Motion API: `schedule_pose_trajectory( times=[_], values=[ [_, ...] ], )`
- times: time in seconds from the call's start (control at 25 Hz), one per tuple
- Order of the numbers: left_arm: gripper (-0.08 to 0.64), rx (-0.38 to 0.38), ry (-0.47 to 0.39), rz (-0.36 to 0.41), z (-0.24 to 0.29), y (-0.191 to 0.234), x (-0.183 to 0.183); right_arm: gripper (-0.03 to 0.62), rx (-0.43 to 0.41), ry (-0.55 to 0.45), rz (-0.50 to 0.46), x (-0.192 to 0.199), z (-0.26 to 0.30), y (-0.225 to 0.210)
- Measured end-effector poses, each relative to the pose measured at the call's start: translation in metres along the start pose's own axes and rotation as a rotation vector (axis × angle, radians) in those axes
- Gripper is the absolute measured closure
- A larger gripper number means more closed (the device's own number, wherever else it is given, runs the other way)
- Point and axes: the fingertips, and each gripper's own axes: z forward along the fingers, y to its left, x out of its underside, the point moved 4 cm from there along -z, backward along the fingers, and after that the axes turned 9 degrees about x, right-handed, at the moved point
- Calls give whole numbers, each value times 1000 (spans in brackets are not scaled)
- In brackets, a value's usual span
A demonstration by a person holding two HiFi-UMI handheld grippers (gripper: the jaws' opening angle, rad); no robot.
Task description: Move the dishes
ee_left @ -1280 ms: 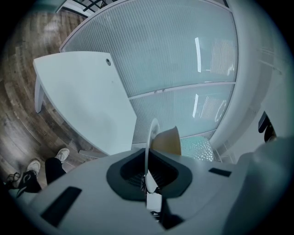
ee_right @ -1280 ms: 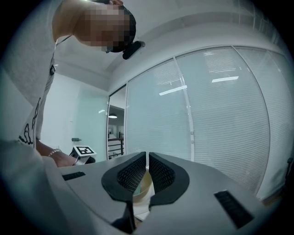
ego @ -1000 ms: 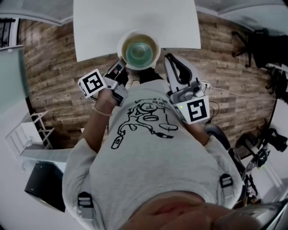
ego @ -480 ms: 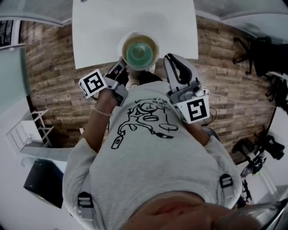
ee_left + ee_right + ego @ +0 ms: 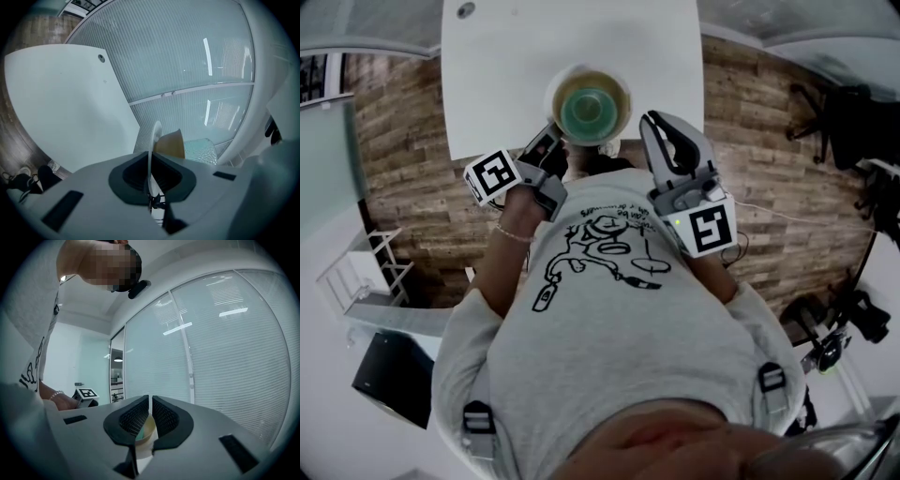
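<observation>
Over the near edge of the white table (image 5: 506, 75), the dishes (image 5: 589, 103) are held as one stack: white plate (image 5: 153, 140), tan bowl (image 5: 171, 144), green glass bowl (image 5: 589, 111). The left gripper (image 5: 551, 139) and right gripper (image 5: 647, 122) each pinch the plate's rim from opposite sides, jaws nearly together.

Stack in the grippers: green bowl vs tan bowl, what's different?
Colour: the green bowl is pale green, the tan bowl brownish tan.
Size: the green bowl is smaller and sits inside the tan bowl.
Surface: in the left gripper view the green bowl looks dimpled, the tan bowl smooth.
Shared: both are round and ride in the white dish that the left gripper and right gripper clamp by the rim.
</observation>
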Motion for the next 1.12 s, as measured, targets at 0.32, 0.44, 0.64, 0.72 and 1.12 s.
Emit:
schedule_pose_trajectory(
  times=[0.32, 0.44, 0.64, 0.72, 1.12],
  values=[
    [549, 13, -19, 17, -5, -5, -3, 549, -32, -6, -34, -9, -1, 9],
    [549, 12, -26, 23, -2, -6, -4, 548, -42, -6, -41, -9, 0, 7],
    [549, 23, -35, 28, 0, -10, -6, 548, -49, -12, -43, -11, 4, 5],
    [549, 18, -33, 29, 0, -9, -6, 548, -57, -14, -45, -12, 4, 6],
    [549, 19, -7, 29, 8, -9, -23, 548, -87, -22, -54, -13, 25, 12]
  ],
)
